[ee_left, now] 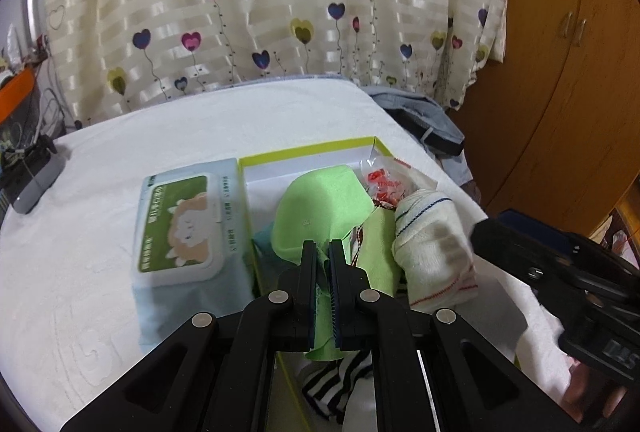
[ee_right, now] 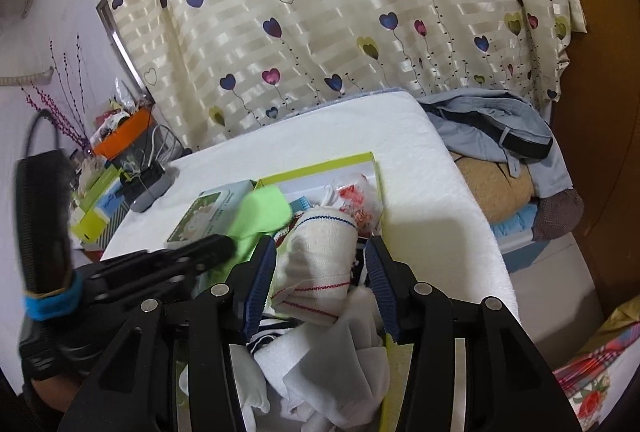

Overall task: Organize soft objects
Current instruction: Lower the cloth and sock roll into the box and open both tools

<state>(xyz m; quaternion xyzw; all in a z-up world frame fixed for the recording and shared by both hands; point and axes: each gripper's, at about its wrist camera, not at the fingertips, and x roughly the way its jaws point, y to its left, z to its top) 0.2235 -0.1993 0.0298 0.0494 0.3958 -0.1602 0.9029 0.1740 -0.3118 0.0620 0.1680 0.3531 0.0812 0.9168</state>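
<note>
My left gripper (ee_left: 323, 252) is shut on a light green cloth (ee_left: 320, 207) and holds it up over a shallow box with a lime-green rim (ee_left: 308, 150). The cloth also shows in the right wrist view (ee_right: 262, 213). A rolled cream towel with red and blue stripes (ee_left: 432, 236) lies in the box beside it. My right gripper (ee_right: 320, 252) is open, its blue-padded fingers on either side of that towel (ee_right: 320, 256), not closed on it. A red-printed plastic packet (ee_left: 384, 179) and a black-and-white striped cloth (ee_left: 340, 380) also lie in the box.
A pack of wet wipes with a green label (ee_left: 180, 228) lies left of the box on the white bed cover (ee_left: 120, 167). A grey device with cables (ee_left: 30, 171) sits at the far left. Grey-blue clothes (ee_right: 492, 135) are piled at the bed's right, by a wooden wardrobe (ee_left: 560, 71).
</note>
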